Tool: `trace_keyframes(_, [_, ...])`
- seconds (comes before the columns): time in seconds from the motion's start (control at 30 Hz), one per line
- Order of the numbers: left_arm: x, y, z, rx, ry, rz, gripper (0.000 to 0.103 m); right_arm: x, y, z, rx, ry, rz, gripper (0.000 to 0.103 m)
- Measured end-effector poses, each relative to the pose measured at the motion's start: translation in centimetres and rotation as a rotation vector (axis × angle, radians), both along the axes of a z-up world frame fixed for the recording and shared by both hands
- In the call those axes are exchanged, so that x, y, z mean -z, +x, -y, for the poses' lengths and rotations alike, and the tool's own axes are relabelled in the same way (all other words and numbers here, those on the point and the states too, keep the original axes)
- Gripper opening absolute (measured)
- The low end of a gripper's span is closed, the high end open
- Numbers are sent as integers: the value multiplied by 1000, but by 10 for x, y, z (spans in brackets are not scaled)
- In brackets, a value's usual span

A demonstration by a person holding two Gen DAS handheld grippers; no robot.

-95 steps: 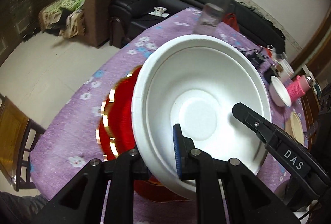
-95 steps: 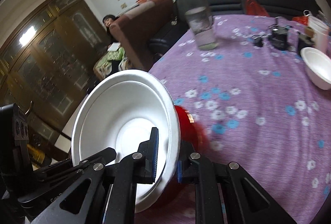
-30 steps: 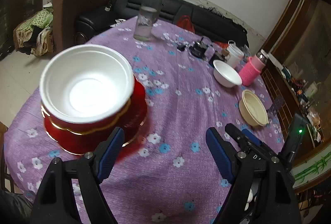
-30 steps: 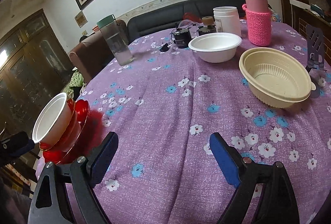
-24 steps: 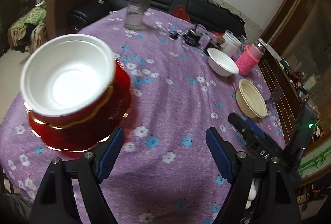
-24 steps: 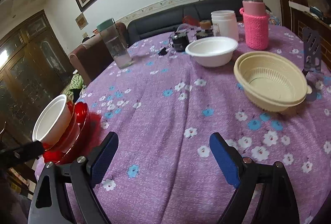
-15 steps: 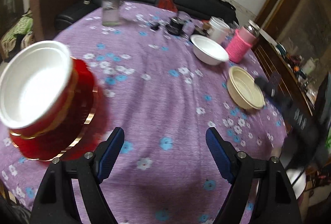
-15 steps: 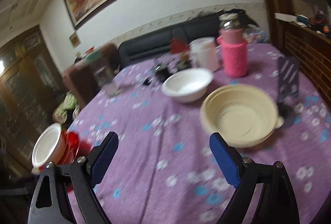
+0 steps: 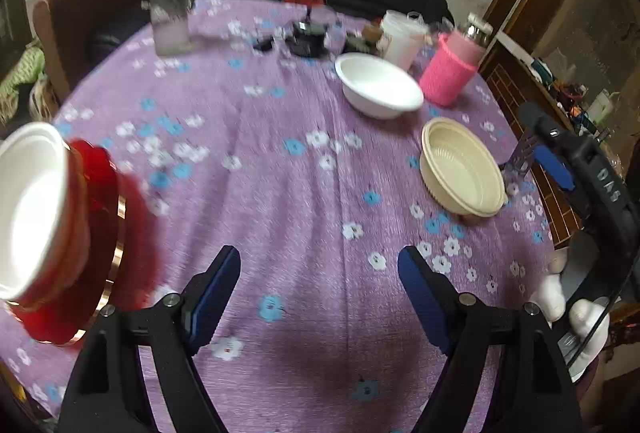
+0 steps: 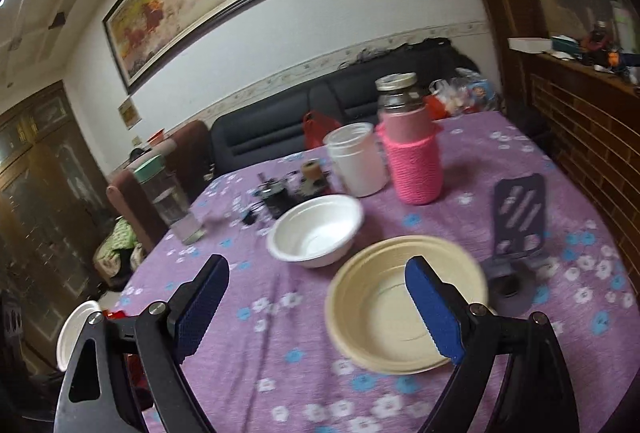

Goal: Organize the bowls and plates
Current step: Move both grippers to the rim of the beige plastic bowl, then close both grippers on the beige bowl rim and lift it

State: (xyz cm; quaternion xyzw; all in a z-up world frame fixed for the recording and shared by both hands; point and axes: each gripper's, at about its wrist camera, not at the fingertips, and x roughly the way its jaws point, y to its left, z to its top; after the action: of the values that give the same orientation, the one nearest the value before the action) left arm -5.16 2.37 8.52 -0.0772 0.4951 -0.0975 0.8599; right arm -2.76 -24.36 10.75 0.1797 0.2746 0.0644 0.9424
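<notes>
Left wrist alone shows red plate stack [image 9: 100, 233] whole; both claws (left [image 9: 320, 291], right [image 10: 316, 307]) wide open, empty.

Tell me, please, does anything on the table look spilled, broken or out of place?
Nothing stands out. The white bowl and cream bowl sit upright, apart, on the purple cloth; no spill or damage shows, though blur hides fine detail.

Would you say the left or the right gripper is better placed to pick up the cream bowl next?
Probably right. The right gripper is open with the cream bowl close ahead, its rim by one fingertip. The left gripper, also open, faces bare tablecloth.
</notes>
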Motion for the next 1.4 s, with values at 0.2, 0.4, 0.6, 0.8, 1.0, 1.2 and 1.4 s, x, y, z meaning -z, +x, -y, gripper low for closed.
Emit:
trace_keyframes(0.2, [15,18,8,1,-43,-42,80,14,-4,52,115,56,-29,93])
trace_keyframes(0.4, [34,52,21,-2,-127,-69,80,51,10,92,245,87,-167,88])
trace_keyframes(0.6, [55,81,46,21,-158,-105,80,87,36,88,211,109,-286,64])
trace_keyframes(0.8, [66,93,62,39,-171,-118,80,107,51,78,140,156,-334,24])
trace_keyframes(1.0, [68,99,60,35,-159,-101,80,108,51,57,16,176,-335,20])
trace_keyframes(1.2, [70,107,53,25,-124,-78,80,111,48,24,-148,216,-356,18])
trace_keyframes(1.4, [70,107,58,62,-55,-67,29,113,45,5,-188,161,-358,20])
